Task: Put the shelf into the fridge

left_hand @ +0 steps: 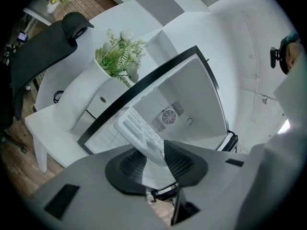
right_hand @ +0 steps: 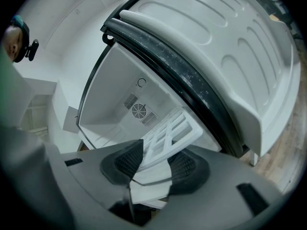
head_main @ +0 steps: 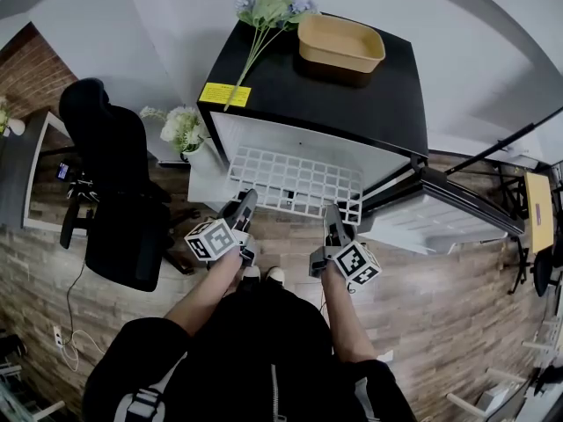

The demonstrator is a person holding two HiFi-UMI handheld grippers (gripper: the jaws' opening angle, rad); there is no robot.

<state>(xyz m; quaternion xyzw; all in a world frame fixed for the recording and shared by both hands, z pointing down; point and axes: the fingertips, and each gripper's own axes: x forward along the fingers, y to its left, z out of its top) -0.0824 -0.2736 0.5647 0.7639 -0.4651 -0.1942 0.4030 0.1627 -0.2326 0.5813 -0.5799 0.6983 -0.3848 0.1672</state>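
I hold my left gripper (head_main: 244, 207) and my right gripper (head_main: 333, 222) out in front of me, side by side and near each other. My left forearm (head_main: 207, 293) and right forearm (head_main: 345, 310) are stretched forward from my body. Each gripper has its jaws closed on the near edge of the shelf (head_main: 295, 181), the left one toward its left end and the right one toward its right end.

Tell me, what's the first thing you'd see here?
A white grid shelf sticks out of the open black mini fridge, gripped at its front edge by the left gripper and right gripper. On the fridge top sit a tan tub and blue flowers.
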